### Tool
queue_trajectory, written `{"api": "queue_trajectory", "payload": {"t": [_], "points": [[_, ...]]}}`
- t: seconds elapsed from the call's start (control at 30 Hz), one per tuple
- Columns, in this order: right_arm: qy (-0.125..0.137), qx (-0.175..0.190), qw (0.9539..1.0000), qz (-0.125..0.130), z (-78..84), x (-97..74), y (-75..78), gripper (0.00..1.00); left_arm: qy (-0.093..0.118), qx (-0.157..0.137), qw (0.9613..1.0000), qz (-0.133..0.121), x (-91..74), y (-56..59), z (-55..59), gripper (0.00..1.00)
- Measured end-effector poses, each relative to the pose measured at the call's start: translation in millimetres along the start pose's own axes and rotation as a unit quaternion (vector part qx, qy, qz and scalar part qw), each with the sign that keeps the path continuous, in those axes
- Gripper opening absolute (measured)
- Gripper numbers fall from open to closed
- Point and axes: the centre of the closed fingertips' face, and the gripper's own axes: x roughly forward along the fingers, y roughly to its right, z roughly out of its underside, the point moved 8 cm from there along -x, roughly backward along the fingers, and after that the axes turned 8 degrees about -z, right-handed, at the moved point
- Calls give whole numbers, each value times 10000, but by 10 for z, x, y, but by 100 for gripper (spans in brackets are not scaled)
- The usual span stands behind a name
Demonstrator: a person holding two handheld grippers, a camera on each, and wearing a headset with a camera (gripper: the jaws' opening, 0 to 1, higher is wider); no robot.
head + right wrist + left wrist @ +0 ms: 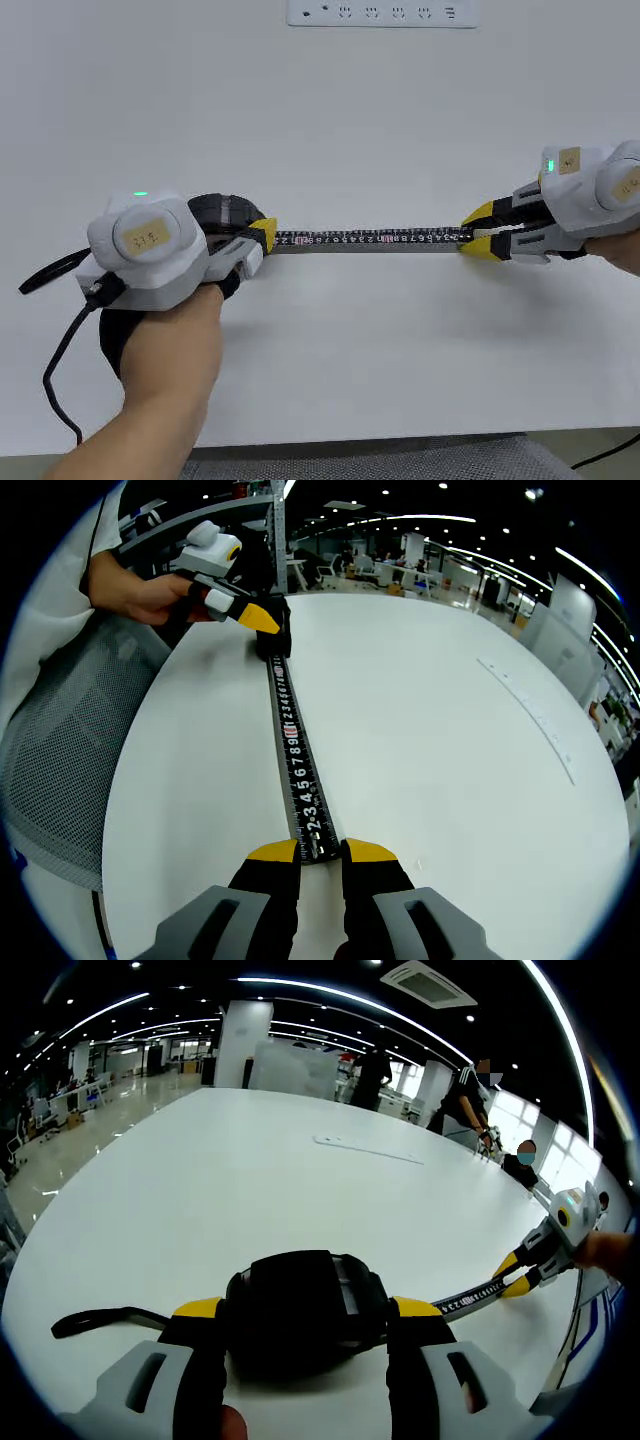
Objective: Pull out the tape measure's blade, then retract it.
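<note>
Nearest, the left claw [307, 1312] is clamped around the black tape measure case [228, 211], one jaw on each side. The case sits on the white tabletop [350, 120], and its wrist strap [48, 271] trails off to the person's left. The blade [370, 238] runs out of the case flat and straight across the tabletop. Its far end is pinched in the right claw [320, 855], whose jaws are pressed together on the tip.

Progress: the pull-out looks done, or nearly so, with a good length of numbered blade exposed. Retraction is not yet started and is what's left.

The only housing here is the case itself. The rest of the blade is presumably coiled inside, which can't be seen. A white power strip [380, 12] lies at the far edge.
</note>
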Motion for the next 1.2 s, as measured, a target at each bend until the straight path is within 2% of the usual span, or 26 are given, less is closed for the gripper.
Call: {"api": "queue_trajectory", "payload": {"t": [0.17,0.7,0.97,1.2], "points": [[0,-40,10000,-4,0,5,7,13,-80,19,10000,-18,7,-8,-9,61],[41,-105,9999,3,-23,31,1,12,-154,45,9999,21,9,-36,-12,58],[32,-106,9999,36,-28,33,5,12,-129,-26,9999,54,11,-43,-9,58],[138,-102,9998,25,-95,69,0,11,-146,-20,9999,84,12,-50,-12,58]]}}
